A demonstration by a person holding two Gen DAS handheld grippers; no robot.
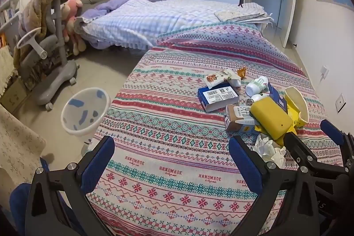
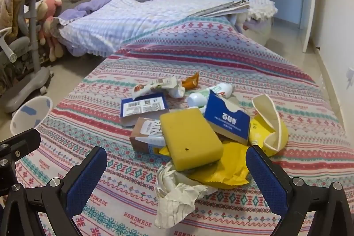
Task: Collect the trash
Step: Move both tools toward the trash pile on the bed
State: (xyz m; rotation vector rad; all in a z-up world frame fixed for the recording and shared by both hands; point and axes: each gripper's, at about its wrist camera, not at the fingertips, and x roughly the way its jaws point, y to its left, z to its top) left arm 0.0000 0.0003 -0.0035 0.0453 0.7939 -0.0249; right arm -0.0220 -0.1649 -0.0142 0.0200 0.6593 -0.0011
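A pile of trash lies on the patterned tablecloth (image 2: pixel 221 59): a yellow sponge (image 2: pixel 190 138), a crumpled tissue (image 2: pixel 177 194), a yellow wrapper (image 2: pixel 227 171), two blue boxes (image 2: pixel 227 121) (image 2: pixel 143 107), a brown carton (image 2: pixel 143 136), a white bottle (image 2: pixel 208 95) and a crushed cream cup (image 2: pixel 270 123). My right gripper (image 2: pixel 177 174) is open, its fingers on either side of the tissue and the sponge's near end. My left gripper (image 1: pixel 171 160) is open over bare cloth, left of the pile. A white bin (image 1: pixel 85 111) stands on the floor left of the table.
A grey wheeled chair (image 1: pixel 50 72) draped with a brown blanket stands beyond the bin. A bed (image 1: pixel 143 19) with checked bedding lies behind the table. The wall with sockets (image 1: pixel 340 101) runs close along the table's right side. Snack wrappers (image 2: pixel 159 85) lie at the pile's far edge.
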